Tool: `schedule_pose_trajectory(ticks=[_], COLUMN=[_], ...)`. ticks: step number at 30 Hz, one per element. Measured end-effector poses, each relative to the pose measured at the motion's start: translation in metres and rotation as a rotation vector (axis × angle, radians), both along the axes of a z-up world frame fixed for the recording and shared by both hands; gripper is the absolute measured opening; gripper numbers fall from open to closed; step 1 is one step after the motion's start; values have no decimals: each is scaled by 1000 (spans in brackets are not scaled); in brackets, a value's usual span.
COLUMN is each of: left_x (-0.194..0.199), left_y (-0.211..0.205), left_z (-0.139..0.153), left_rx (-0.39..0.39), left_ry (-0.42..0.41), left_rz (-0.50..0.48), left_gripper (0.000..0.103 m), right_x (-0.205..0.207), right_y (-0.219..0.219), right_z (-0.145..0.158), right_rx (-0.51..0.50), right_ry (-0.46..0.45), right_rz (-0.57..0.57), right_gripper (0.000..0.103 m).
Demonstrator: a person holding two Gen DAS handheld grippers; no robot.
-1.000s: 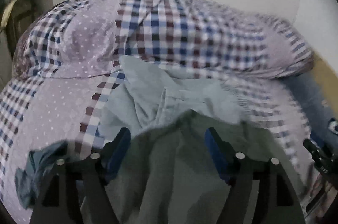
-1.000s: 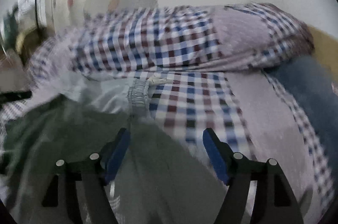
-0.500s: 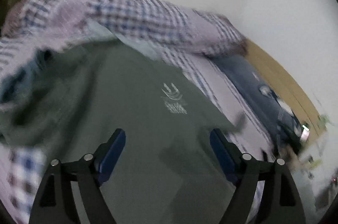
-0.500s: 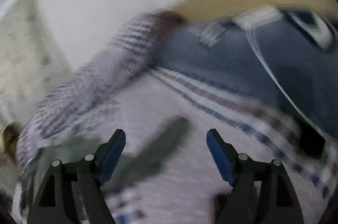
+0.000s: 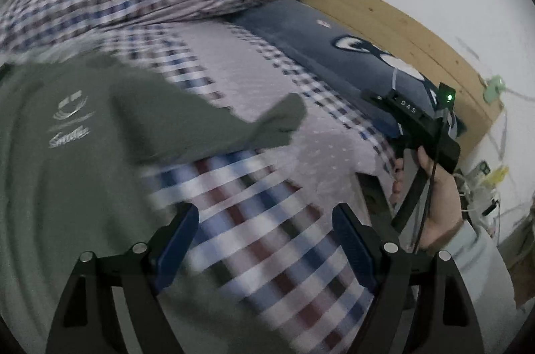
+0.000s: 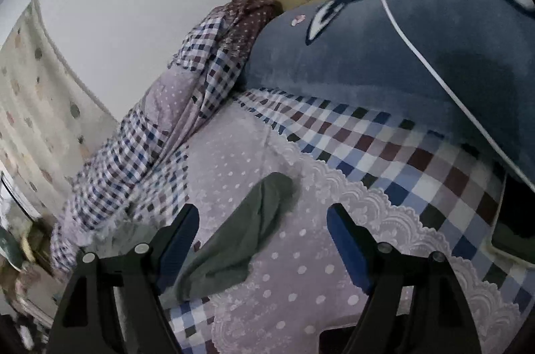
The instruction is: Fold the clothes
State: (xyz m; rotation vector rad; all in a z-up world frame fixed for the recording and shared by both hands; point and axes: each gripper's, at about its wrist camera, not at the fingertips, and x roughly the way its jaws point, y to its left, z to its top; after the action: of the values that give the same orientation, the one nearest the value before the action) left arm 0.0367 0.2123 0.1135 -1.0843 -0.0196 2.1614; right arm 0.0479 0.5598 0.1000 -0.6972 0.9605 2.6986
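1. The left wrist view looks forward between its own fingers [image 5: 180, 237], low and close over the checked bedspread [image 5: 267, 253], facing the wooden headboard [image 5: 401, 26] — the other handheld gripper [image 5: 414, 120] shows at its right.
2. The right wrist view sits just above the bedspread's dotted panel [image 6: 301, 270], facing the navy pillow [image 6: 384, 60].
3. Both share the green sleeve [image 5: 281, 120] [image 6: 254, 227] — and the pillow.

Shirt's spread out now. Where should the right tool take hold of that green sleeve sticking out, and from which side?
Probably at the cuff end of the sleeve, coming in low from its far tip. The sleeve lies flat and alone on the dotted bedspread, clear of the shirt body, so one finger can slide under the edge. The right tool is open and holds nothing, with the sleeve between its fingers.
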Motion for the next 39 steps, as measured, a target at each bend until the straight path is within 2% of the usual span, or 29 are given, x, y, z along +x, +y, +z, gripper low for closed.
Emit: schedule_pose_trajectory(ticks=[4, 8, 11, 19, 21, 23, 24, 26, 27, 28, 29, 32, 36, 39], left_x=[-10, -33, -58, -119, -133, -144, -151, -161, -166, -169, -170, -171, -177, -181], left_y=[55, 110, 149, 227, 245, 257, 264, 266, 266, 264, 261, 239, 184, 144], left_z=[-1, -6, -17, -53, -64, -76, -84, -94, -98, -99, -96, -70, -13, 24], left_rx=[-35, -82, -159, -374, -415, -476, -519, -540, -541, -523, -490, -320, -30, 114], left_ry=[37, 63, 69, 127, 116, 102, 99, 67, 41, 14, -2, -26, -51, -37], left_rz=[-42, -88, -121, -110, -139, -140, -135, -118, -110, -105, -101, -79, -20, -2], left_gripper=[85, 85, 85, 85, 76, 57, 52, 26, 17, 3, 3, 2, 1, 1], right_x=[11, 17, 22, 28, 26, 22, 21, 20, 20, 21, 22, 23, 20, 15], right_y=[29, 43, 53, 70, 70, 69, 69, 70, 71, 72, 73, 75, 70, 60], right_z=[-12, -15, -17, -22, -24, -26, -27, -28, -28, -29, -29, -29, -26, -23], right_rx=[-112, -159, -193, -270, -283, -289, -290, -297, -303, -309, -311, -313, -311, -297], right_ry=[6, 28, 45, 80, 85, 70, 64, 60, 63, 66, 69, 75, 80, 92], right_rz=[-48, -60, -68, -74, -65, -45, -39, -34, -37, -39, -42, -44, -21, 12], right_gripper=[82, 83, 83, 83, 83, 83, 83, 82, 82, 82, 82, 82, 83, 82])
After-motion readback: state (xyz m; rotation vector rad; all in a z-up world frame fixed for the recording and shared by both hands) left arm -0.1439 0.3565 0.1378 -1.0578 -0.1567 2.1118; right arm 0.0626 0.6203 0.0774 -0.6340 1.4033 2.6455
